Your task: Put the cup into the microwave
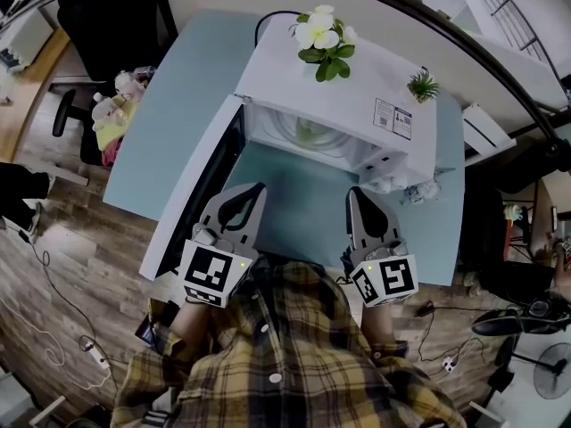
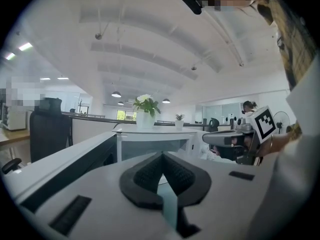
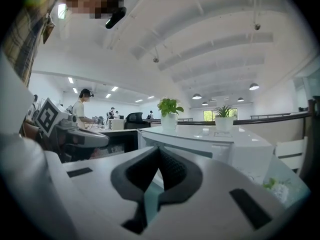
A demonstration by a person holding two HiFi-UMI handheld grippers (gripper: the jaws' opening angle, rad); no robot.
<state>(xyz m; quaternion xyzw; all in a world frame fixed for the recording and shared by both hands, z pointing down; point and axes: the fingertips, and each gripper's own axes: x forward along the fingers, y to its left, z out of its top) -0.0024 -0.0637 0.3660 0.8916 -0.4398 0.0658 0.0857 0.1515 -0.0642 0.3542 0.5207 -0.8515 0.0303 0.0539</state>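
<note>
I have the microwave (image 1: 357,87) straight ahead on the teal desk (image 1: 303,212), with its door (image 1: 192,194) swung wide open on the microwave's left side. Inside the lit cavity I see a pale, greenish shape (image 1: 309,133) on the floor of the oven, toward the back. I take it for the cup, though it is too small and washed out for me to make out details.

My left gripper (image 1: 257,188) hangs in front of the microwave, just beside the inner face of the open door. Its fingers are together at the tips with nothing between them; only the desk surface shows through the slot behind the pads. My right gripper (image 1: 355,193) hangs in front of the microwave's right half, below the control panel side. Its fingers are also pressed together and empty. Both point toward the cavity opening, clear of it and side by side.

On top of the microwave stand a white-flowered plant (image 1: 321,38) near the back left corner and a small green plant (image 1: 422,86) near the back right corner. A label (image 1: 393,117) is stuck near the top's front right edge. Some small white figures (image 1: 415,190) sit on the desk at the microwave's front right corner.
</note>
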